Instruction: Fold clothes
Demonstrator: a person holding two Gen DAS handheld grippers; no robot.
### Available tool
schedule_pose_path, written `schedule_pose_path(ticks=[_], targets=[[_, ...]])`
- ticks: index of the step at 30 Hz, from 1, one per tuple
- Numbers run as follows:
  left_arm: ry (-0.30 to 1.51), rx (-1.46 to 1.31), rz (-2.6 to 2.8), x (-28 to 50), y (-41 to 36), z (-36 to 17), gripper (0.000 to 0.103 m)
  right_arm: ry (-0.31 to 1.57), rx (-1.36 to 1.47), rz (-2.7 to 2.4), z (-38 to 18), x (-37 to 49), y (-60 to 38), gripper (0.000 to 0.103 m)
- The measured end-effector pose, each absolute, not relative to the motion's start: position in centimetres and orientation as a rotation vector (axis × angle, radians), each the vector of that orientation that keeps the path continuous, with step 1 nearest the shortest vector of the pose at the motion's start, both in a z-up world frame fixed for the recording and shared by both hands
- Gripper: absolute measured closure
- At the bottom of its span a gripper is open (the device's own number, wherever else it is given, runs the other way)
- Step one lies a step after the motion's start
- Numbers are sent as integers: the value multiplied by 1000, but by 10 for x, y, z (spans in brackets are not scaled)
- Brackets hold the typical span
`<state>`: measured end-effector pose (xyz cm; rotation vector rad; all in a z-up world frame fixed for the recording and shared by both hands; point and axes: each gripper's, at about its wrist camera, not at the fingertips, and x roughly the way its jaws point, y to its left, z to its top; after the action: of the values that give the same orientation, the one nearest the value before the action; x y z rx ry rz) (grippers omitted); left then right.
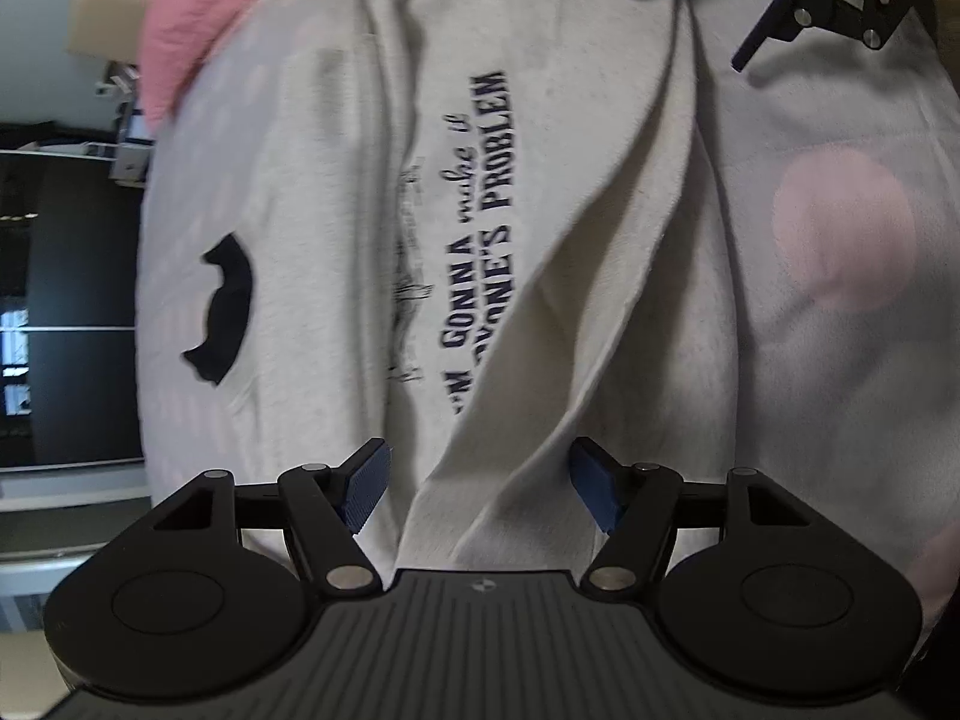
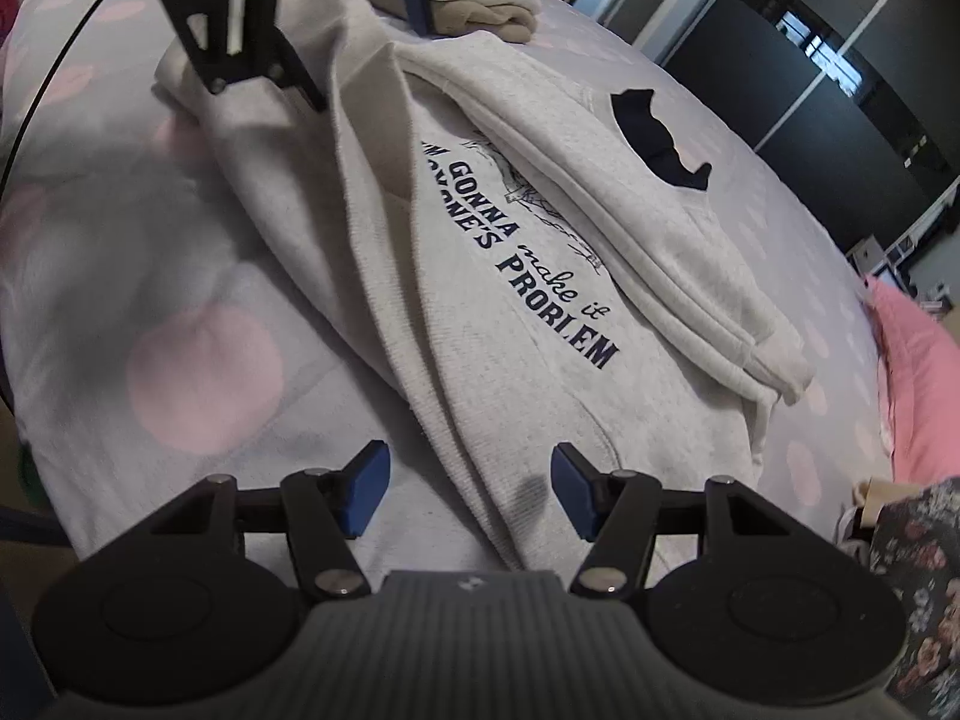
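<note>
On the spotted bedspread (image 2: 198,372) your grey sweatshirt (image 2: 528,324) lies part-folded, both sleeves laid in over the printed chest. Your left tongs (image 1: 480,492) and right tongs (image 2: 468,489) both stand wide open, holding nothing, each at an opposite end of the shirt. If you pinch only the top layer, the sleeves could slide out as you lift. The folded pile (image 2: 480,0) sits near the far end, so a careless swing might knock it.

Folded grey sweatshirt (image 2: 510,300) (navy lettering), spotted bedsheet (image 2: 204,372)
</note>
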<state>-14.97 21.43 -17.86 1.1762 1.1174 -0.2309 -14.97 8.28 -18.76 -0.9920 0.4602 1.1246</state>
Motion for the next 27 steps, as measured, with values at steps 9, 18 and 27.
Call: schedule_pose_path(ticks=[9, 18, 27], targets=[[1134, 1005, -199, -148, 215, -166, 90, 332, -1099, 1119, -203, -160, 91, 42], [1138, 827, -136, -148, 217, -149, 93, 190, -1279, 960, -219, -164, 92, 55], [1111, 955, -61, -151, 219, -165, 53, 197, -1264, 827, -200, -146, 73, 56]])
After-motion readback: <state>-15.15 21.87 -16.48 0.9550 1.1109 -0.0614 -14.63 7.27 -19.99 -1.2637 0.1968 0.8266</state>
